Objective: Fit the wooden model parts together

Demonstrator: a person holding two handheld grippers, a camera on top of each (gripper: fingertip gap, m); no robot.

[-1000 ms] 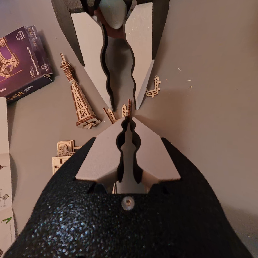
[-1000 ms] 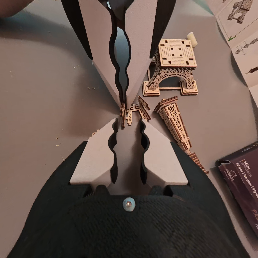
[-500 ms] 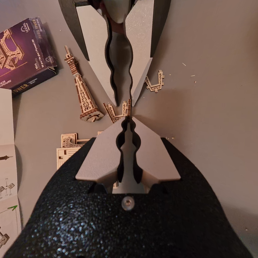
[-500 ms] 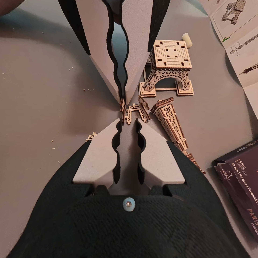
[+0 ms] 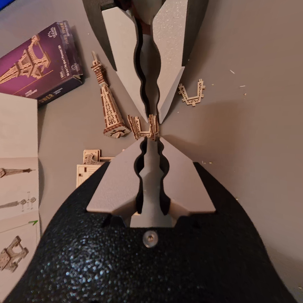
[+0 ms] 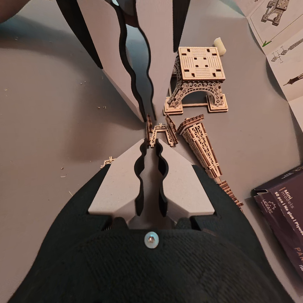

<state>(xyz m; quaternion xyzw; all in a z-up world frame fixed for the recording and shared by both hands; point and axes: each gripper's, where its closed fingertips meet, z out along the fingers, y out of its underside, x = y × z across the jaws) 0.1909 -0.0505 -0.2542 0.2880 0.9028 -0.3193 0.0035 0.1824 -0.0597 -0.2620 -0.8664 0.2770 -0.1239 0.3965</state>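
the main change is at the right tongs (image 6: 150, 140). a second ago their jaws stand wide around the small frame (image 5: 145, 133). now they are narrow, and the tips pinch one end of it. the left tongs (image 5: 152, 139) hold the other end, so both pairs grip the same part from opposite sides, tip to tip. the left jaws look a little less tight than before, but the wood sits between them.

the small frame has also turned. in the left wrist view it was edge-on. now its crossbar and both lattice sides show. it sits just above the grey table (image 5: 246, 147), or rests on it, i cannot tell which. it is close beside the wide end of the tower top (image 5: 109, 106), which lies on its side.

for the task, i judge this to be the squeeze that seats a side panel into the frame's slots. with both ends held, the next move needs gentle, straight pressure, since the thin lattice could snap or pop out if twisted.

a spare u-shaped piece (image 5: 191, 95) lies apart on the table, not yet used. the tower base (image 6: 200, 78) stands upright behind. the purple box (image 5: 41, 65) and the instruction sheet (image 5: 16, 180) lie off to the side.
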